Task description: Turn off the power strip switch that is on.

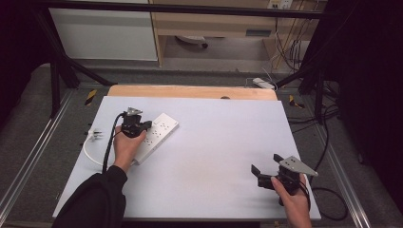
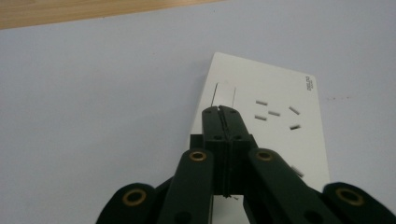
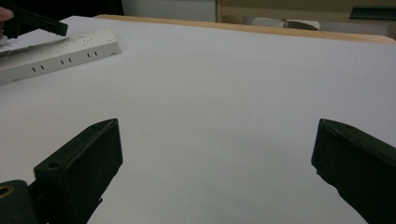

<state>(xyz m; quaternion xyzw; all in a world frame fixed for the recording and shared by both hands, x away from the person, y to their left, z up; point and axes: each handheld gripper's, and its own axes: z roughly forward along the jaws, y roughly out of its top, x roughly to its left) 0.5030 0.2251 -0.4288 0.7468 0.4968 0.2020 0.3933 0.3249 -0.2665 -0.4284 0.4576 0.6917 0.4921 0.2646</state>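
Note:
A white power strip [image 1: 159, 133] lies on the left part of the white table mat [image 1: 214, 142], running diagonally. My left gripper [image 1: 148, 125] is over the strip's middle, held by a hand. In the left gripper view my gripper [image 2: 219, 110] is shut with nothing between its jaws, its tips just short of the strip's rocker switch [image 2: 224, 93]; I cannot tell if they touch the power strip [image 2: 285, 135]. My right gripper [image 1: 266, 164] hovers near the front right of the mat, wide open and empty [image 3: 215, 154]. Far off it sees the power strip [image 3: 60, 52].
The strip's white cable [image 1: 90, 154] loops off the mat's left edge, ending in a plug [image 1: 96, 134]. A wooden board [image 1: 190, 91] edges the mat's far side. Black frame bars and cables surround the table.

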